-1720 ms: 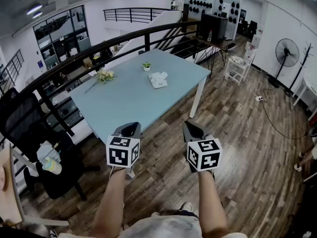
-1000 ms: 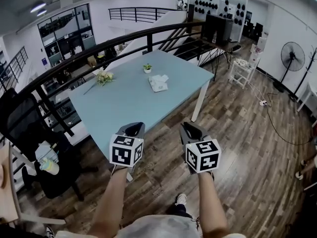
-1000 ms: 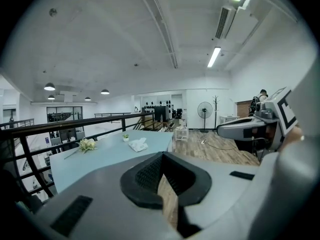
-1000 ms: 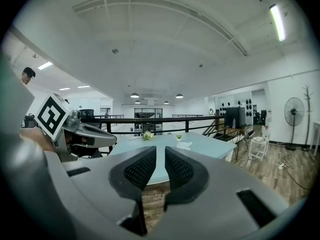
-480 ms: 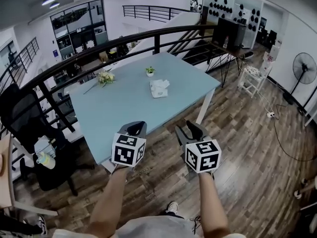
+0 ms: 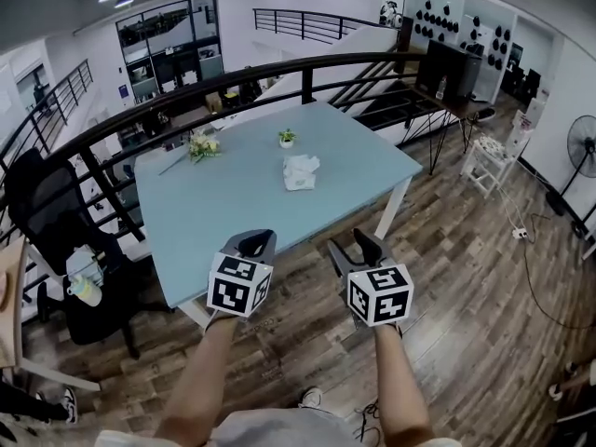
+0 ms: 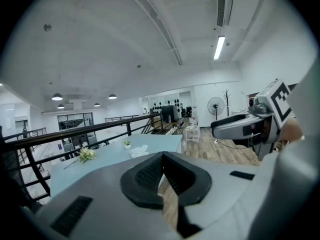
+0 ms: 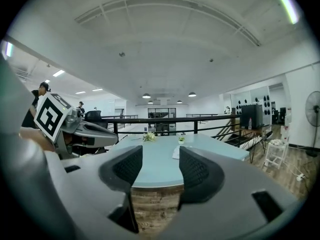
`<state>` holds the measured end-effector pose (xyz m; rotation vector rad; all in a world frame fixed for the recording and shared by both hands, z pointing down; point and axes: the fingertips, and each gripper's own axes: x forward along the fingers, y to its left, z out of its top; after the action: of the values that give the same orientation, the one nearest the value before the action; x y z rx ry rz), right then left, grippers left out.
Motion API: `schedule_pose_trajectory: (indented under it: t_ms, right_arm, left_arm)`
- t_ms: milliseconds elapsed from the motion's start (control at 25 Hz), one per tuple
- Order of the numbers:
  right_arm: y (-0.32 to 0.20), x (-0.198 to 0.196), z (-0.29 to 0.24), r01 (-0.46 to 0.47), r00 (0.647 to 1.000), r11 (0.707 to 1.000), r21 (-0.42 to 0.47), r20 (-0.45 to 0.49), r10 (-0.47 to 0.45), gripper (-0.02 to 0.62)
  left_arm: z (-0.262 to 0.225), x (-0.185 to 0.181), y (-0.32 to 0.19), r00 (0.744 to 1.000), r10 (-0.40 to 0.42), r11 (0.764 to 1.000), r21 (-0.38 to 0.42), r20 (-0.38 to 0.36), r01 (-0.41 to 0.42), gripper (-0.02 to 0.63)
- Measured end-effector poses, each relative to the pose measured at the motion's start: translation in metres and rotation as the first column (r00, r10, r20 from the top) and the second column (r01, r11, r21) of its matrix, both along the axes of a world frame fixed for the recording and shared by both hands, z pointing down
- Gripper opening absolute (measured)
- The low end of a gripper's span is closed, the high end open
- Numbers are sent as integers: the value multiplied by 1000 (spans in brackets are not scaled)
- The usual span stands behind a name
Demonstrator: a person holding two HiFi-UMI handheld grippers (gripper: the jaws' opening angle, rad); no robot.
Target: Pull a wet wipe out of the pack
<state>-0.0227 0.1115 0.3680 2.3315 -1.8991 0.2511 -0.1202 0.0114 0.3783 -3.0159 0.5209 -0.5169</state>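
The white wet wipe pack lies on the far half of the light blue table, well ahead of both grippers. It is also small in the left gripper view and in the right gripper view. My left gripper hovers over the table's near edge, its jaws shut with nothing in them. My right gripper hangs over the wooden floor just short of the table. Its jaws have just been opening and stand open with nothing between them.
A small potted plant and a bunch of flowers sit on the table's far side. A black railing runs behind the table. A black office chair stands at the left, a fan and a white rack at the right.
The table has drawn nearer in the head view as both grippers advanced toward it. The right gripper's jaws have spread apart; the left gripper's stay together.
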Motion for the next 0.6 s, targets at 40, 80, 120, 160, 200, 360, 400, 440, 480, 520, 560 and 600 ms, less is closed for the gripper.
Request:
schedule_pose_trajectory:
  t_ms: [40,80,120,160,200,360,400,440,480,520,560,600]
  right_arm:
    - [-1,3,1,9,1000,1000,-2,3,-9,213]
    - [-1,6,2,18,1000,1000,-3,7,-18,213]
    - [-2,10,2,27,1000,1000,-3,11,-27,213]
    - [-2,13,3,35,999,999,-3,14,-35,213]
    - [-3,17,3,44,999,999,-4,15,-44,213]
    - [-5,33,2,68,998,998,-7,15,-68,214]
    - [-5,36,2,73,997,997,-8,16,-73,227]
    - [-7,38,3,79,997,997,-10,16,-79,229]
    - [-8,40,4,85,996,996,-11,16,-84,229]
    - [-10,42,4,90,996,996,-11,16,-90,229]
    - [-12,43,4,95,995,995,-11,17,-95,229]
    - [-14,45,5,100,995,995,-11,18,-100,229]
  left_arm:
    - [0,4,2,1000,8,1000,-1,-1,-8,-3]
    - [1,8,4,1000,18,1000,-2,3,-18,-3]
    - [2,13,6,1000,29,1000,-4,9,-29,-3]
    - [2,17,7,999,37,999,-5,17,-37,-3]
    - [2,21,8,999,38,999,-6,22,-38,-3]
    - [5,34,5,1000,-5,999,-36,31,6,-3]
    - [6,36,4,999,-17,999,-47,34,19,-3]
    - [8,37,2,999,-28,998,-54,36,30,-3]
    - [10,38,0,999,-38,997,-59,37,40,-3]
    - [11,39,-1,998,-46,997,-64,37,48,-3]
    - [12,40,-2,998,-53,996,-70,34,55,-3]
    - [13,42,-4,998,-61,995,-76,31,63,-3]
